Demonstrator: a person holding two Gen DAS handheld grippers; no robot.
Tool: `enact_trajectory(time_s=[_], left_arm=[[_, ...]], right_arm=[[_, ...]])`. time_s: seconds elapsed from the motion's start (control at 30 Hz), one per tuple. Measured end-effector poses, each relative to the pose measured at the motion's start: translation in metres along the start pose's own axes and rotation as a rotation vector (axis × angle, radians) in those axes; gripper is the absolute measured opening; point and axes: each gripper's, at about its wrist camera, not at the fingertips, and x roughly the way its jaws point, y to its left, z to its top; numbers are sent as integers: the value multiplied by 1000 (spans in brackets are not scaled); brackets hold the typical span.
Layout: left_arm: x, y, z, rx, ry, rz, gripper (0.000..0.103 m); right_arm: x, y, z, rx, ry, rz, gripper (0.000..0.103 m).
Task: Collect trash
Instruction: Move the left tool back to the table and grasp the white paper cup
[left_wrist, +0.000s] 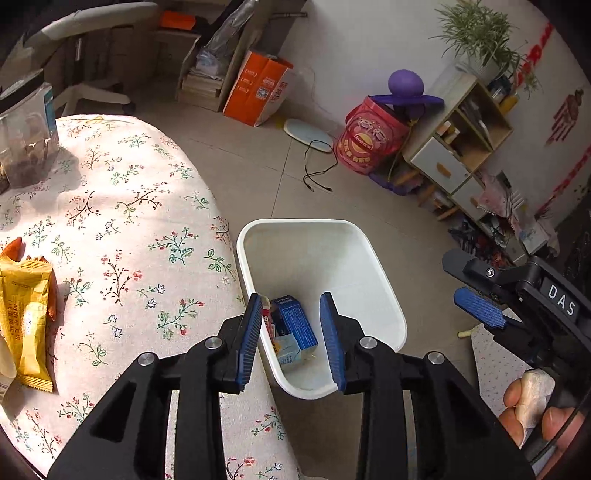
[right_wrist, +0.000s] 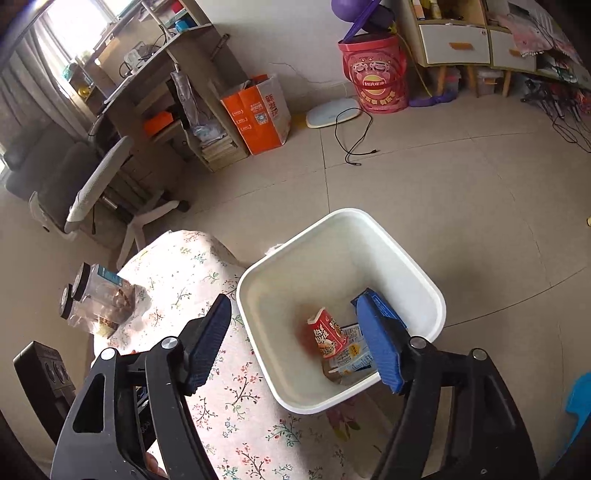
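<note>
Left to right: a yellow snack wrapper (left_wrist: 27, 317) lies on the floral-clothed counter (left_wrist: 140, 236), its long axis running toward and away from the camera; clear jars (right_wrist: 98, 299) of brown contents stand at the counter's far end. The left gripper (left_wrist: 291, 336) hangs over the white bin (left_wrist: 384, 280) beside the counter, fingers (left_wrist: 249, 341) narrowly parted with nothing between them. Inside the bin lie a blue carton (left_wrist: 297, 326), long axis pointing away toward the far rim, a red carton (right_wrist: 328, 334), tilted, and a pale carton (right_wrist: 351, 360) beneath. The right gripper (right_wrist: 295, 345) stands over the bin, fingers wide apart, empty.
</note>
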Motion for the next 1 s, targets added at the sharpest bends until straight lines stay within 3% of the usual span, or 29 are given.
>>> enact_trajectory(time_s=[0.37, 0.57, 0.8, 0.9, 1.0], left_arm=[[-59, 56, -6, -22, -3, 137, 37], [-109, 105, -13, -57, -18, 258, 42], [-161, 188, -38, -217, -20, 373, 44], [-174, 224, -55, -321, -25, 373, 44], [-177, 249, -69, -403, -19, 371, 44]], right_arm=[[-3, 15, 1, -29, -30, -12, 74], [-5, 45, -5, -110, -45, -3, 78], [1, 102, -24, -258, -18, 40, 82], [11, 136, -43, -336, 42, 105, 82], [17, 177, -70, -477, 63, 107, 82]])
